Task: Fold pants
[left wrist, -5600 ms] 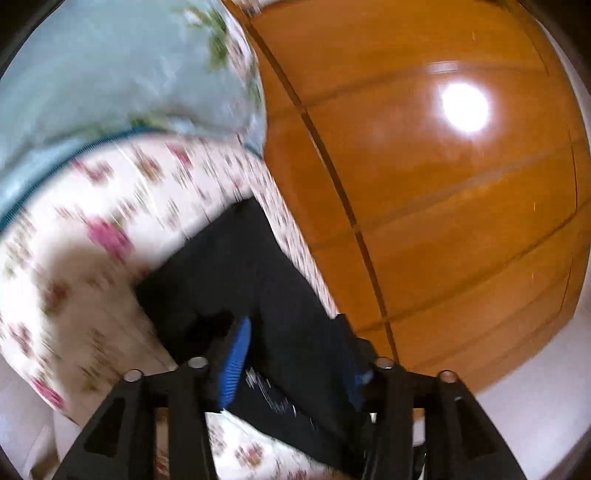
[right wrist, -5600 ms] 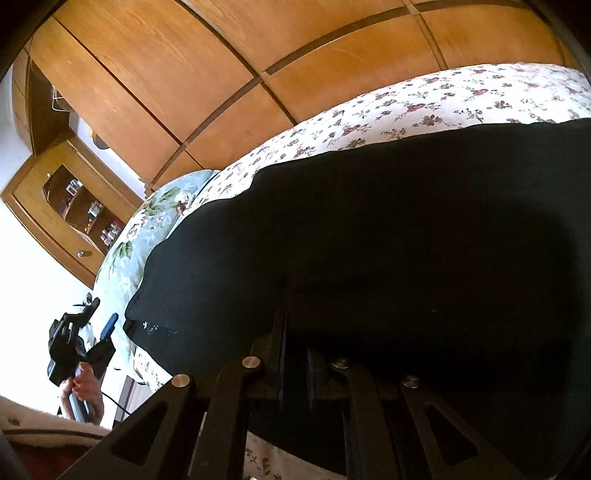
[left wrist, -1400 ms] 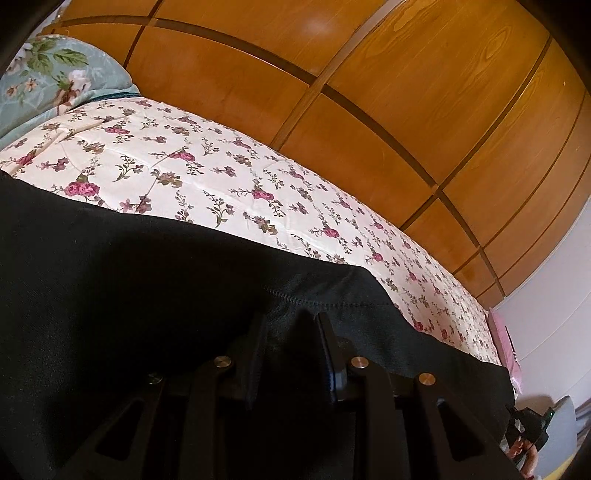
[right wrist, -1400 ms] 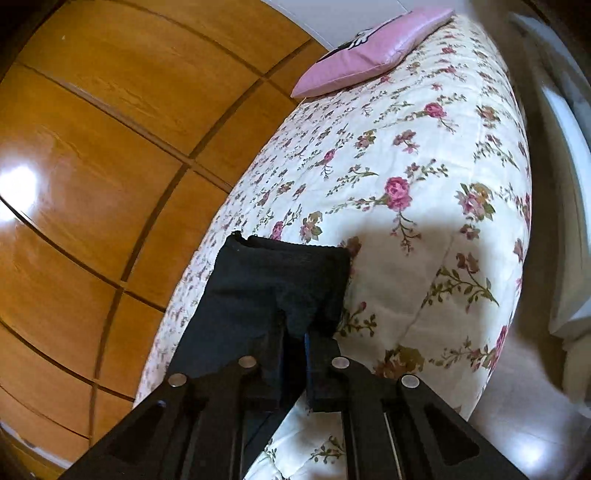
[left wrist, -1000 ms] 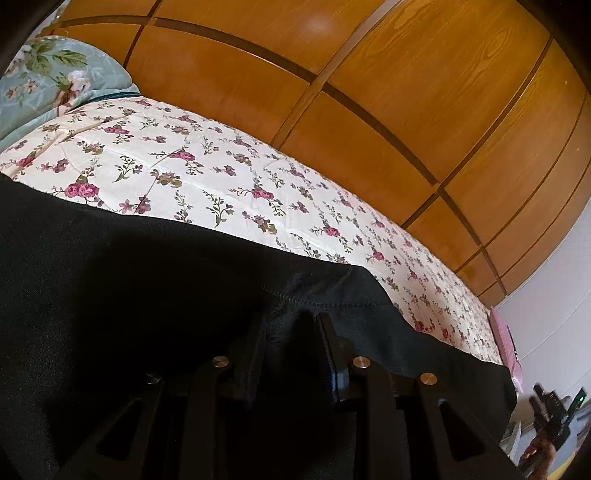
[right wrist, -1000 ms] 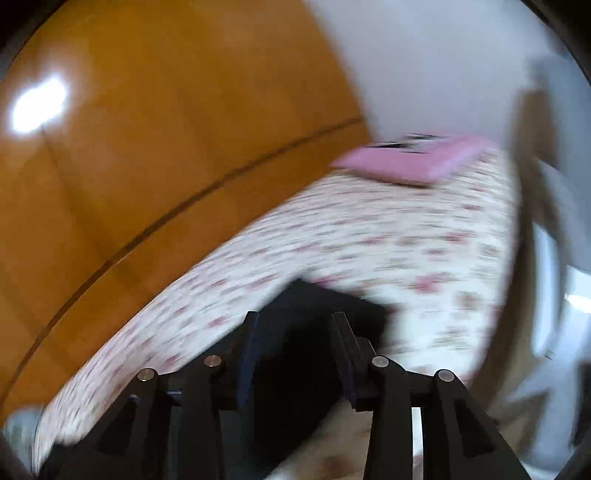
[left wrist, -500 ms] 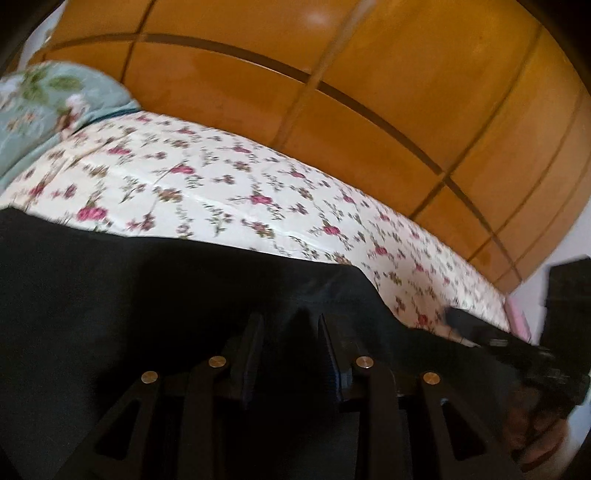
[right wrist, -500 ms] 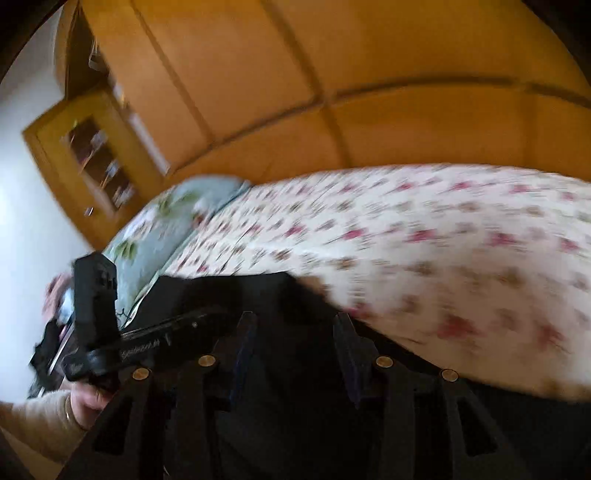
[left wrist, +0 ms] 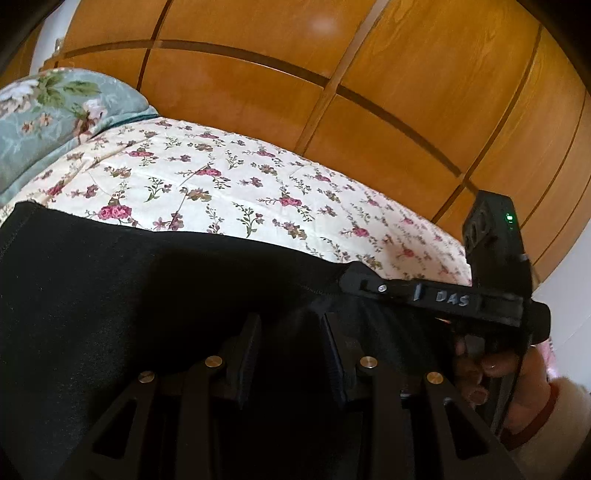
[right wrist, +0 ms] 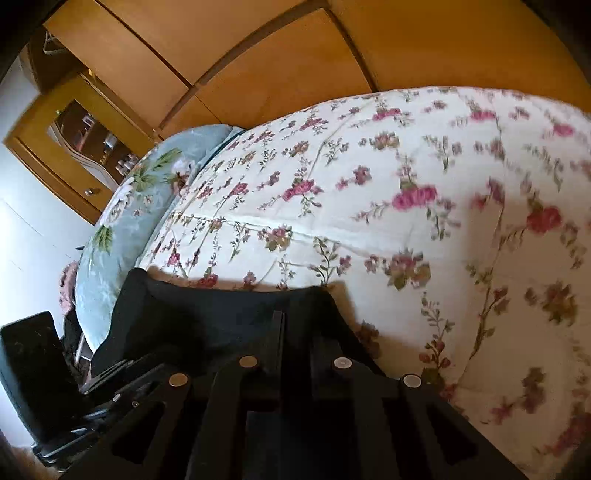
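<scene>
Lying black across the flowered bed [left wrist: 229, 177], the pants [left wrist: 129, 295] risk bunching: the right gripper [right wrist: 282, 325] just snapped together on their edge at six o'clock; the left gripper [left wrist: 290, 332], jaws apart and just widening, straddles loose cloth.

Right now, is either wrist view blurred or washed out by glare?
Left wrist view: sharp, with a soft glare patch on the wooden wardrobe and strong fisheye bending of its panel lines. Right wrist view: motion blur smears the floral bedspread on the right side; the black pants read as nearly featureless dark.
</scene>
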A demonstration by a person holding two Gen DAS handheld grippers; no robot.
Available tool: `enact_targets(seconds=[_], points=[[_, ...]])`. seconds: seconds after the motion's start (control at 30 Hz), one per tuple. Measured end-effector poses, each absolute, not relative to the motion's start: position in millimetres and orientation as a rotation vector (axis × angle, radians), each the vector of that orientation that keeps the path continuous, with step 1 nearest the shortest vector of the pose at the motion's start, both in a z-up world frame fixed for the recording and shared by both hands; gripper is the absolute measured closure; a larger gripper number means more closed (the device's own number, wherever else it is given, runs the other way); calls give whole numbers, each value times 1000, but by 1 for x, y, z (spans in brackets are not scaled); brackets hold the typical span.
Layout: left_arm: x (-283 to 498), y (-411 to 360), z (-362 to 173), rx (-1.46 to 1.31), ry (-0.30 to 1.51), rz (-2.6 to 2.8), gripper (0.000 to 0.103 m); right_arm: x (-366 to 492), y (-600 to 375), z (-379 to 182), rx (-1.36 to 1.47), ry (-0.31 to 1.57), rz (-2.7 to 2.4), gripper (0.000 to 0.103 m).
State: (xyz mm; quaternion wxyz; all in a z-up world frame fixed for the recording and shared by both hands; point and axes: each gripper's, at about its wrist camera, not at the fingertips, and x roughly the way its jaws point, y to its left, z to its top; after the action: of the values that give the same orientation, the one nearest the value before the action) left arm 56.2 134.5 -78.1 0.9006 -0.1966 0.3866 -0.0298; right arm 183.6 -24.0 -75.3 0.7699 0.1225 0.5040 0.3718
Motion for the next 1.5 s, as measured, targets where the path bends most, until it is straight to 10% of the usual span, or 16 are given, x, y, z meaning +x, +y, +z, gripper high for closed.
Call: enact_targets(seconds=[0.13,0.23,0.6,0.9,1.5], points=[[58,129,-73,-360,826,-51,70,192,-49,-78,447,1132,845,92],[60,124,-61,-335,843,-57,69,184,-85,-51,453,1017,724,70],[101,35,-63,-24,935,-321,70,85,-172,-20,182,885,569,75],[135,37,-81,-74,926,-268,71,89,-214,-50,367,877,385,98],[86,140,-82,-506,810,-149,70,15,-322,-21,378,798,46,82]])
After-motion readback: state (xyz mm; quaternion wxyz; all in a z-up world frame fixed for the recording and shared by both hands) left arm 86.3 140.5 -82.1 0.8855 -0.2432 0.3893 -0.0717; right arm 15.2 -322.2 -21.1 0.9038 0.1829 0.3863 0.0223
